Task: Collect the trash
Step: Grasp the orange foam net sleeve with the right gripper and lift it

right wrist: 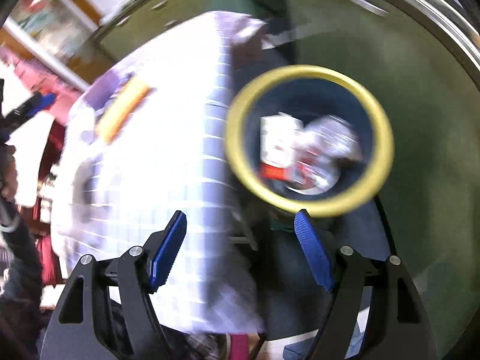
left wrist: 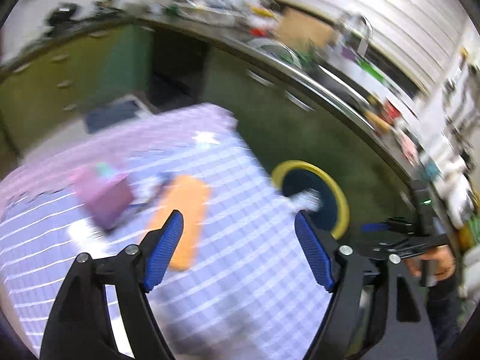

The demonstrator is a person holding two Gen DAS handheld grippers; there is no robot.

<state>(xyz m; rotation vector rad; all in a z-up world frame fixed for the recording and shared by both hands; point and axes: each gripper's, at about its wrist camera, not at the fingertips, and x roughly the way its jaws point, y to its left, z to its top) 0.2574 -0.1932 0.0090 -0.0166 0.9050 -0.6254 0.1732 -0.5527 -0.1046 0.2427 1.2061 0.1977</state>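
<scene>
A blue bin with a yellow rim [right wrist: 309, 72] stands on the green floor beside the table; white and red crumpled trash [right wrist: 303, 147] lies inside it. It also shows in the left wrist view [left wrist: 336, 189]. My right gripper [right wrist: 240, 219] is open and empty, above the gap between table edge and bin. My left gripper [left wrist: 238, 219] is open and empty over the checked tablecloth [left wrist: 228, 270]. An orange flat item [left wrist: 183, 216], a purple box [left wrist: 103, 195] and a small white scrap [left wrist: 205, 138] lie on the table. Both views are blurred.
Green cabinets [left wrist: 270, 114] with a cluttered steel counter [left wrist: 300, 69] curve behind the table. A dark box [left wrist: 114, 114] sits on the floor past the table's far edge. My right gripper also shows at the right of the left wrist view [left wrist: 390, 234].
</scene>
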